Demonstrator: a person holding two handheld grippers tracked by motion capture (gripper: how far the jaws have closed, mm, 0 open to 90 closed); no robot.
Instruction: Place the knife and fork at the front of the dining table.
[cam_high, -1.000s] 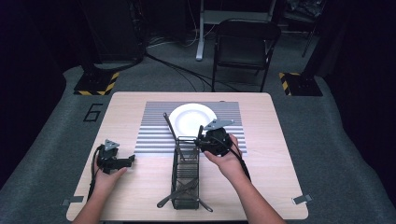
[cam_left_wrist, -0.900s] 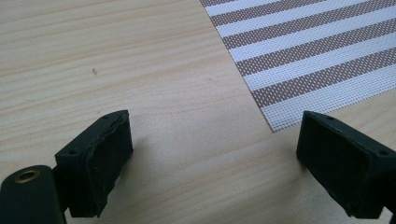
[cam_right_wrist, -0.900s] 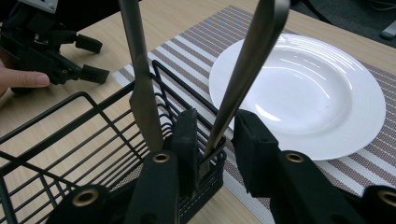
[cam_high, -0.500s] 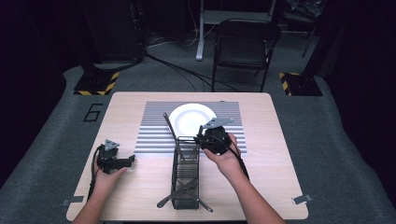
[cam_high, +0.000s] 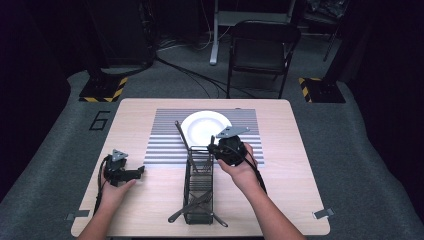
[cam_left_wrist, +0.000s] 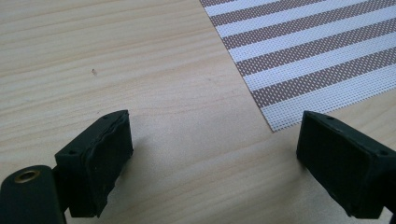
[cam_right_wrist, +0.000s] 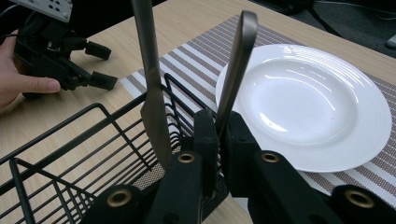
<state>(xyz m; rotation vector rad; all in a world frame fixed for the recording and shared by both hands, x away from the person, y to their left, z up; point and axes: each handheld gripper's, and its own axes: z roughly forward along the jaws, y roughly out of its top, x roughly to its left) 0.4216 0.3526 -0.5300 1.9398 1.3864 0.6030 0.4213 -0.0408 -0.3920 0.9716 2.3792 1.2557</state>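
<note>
High view: the right gripper (cam_high: 214, 148) sits at the far end of the wire cutlery basket (cam_high: 199, 187), just beside the white plate (cam_high: 206, 128).

Left gripper view: the left gripper (cam_left_wrist: 212, 154) is released over bare table (cam_left_wrist: 116, 56).

Right gripper view: its jaws, having just been closing, are clenched on a utensil handle (cam_right_wrist: 236, 65); a second handle (cam_right_wrist: 150, 70) alongside could snag during lifting.

dark studio – floor cables (cam_high: 190, 75), stand bases (cam_high: 102, 90)

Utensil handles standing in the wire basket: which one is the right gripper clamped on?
The right gripper pinches the curved-tip handle nearest the plate; the straight flat handle beside it stands free, outside the jaws.
</note>
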